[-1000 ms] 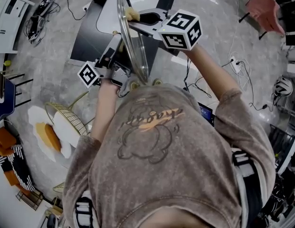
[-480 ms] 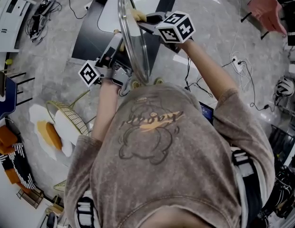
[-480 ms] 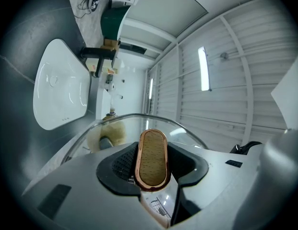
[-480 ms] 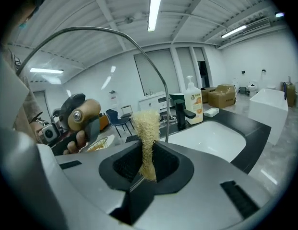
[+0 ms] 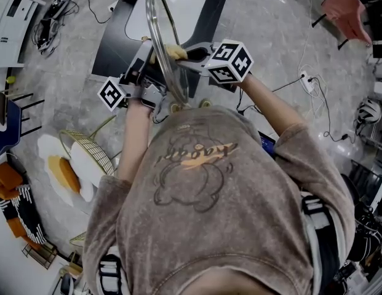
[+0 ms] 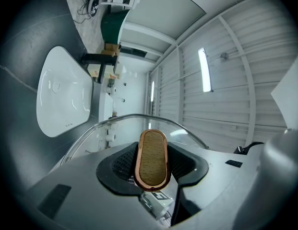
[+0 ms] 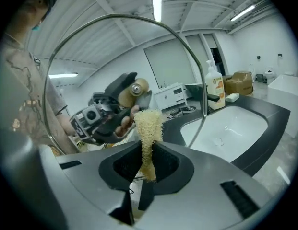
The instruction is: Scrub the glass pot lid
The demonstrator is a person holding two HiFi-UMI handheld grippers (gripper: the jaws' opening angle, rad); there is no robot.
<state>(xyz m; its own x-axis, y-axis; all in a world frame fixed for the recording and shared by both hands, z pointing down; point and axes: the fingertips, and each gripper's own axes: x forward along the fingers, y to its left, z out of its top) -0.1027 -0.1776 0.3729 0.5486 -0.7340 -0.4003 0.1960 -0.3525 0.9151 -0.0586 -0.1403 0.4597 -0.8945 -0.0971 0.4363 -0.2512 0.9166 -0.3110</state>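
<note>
The glass pot lid (image 5: 159, 39) stands on edge over the sink, its steel rim (image 7: 194, 56) ringing clear glass. My left gripper (image 5: 147, 72) is shut on the lid's wooden knob (image 6: 152, 158), which fills the gap between its jaws in the left gripper view. My right gripper (image 5: 186, 54) is shut on a pale loofah scrubber (image 7: 148, 128). The scrubber's tip (image 5: 172, 52) presses the lid's far face near its middle. Through the glass, the right gripper view shows the left gripper (image 7: 108, 114) and the knob.
A white sink basin (image 7: 230, 128) is set in a dark counter (image 5: 114, 48) below the lid. A soap bottle (image 7: 213, 83) and boxes stand behind the sink. Cables (image 5: 307, 82) and a wire basket (image 5: 92, 152) lie on the floor around the person.
The right gripper has slid the scrubber from the lid's upper rim down toward its middle. The lid and left gripper shifted slightly left.
</note>
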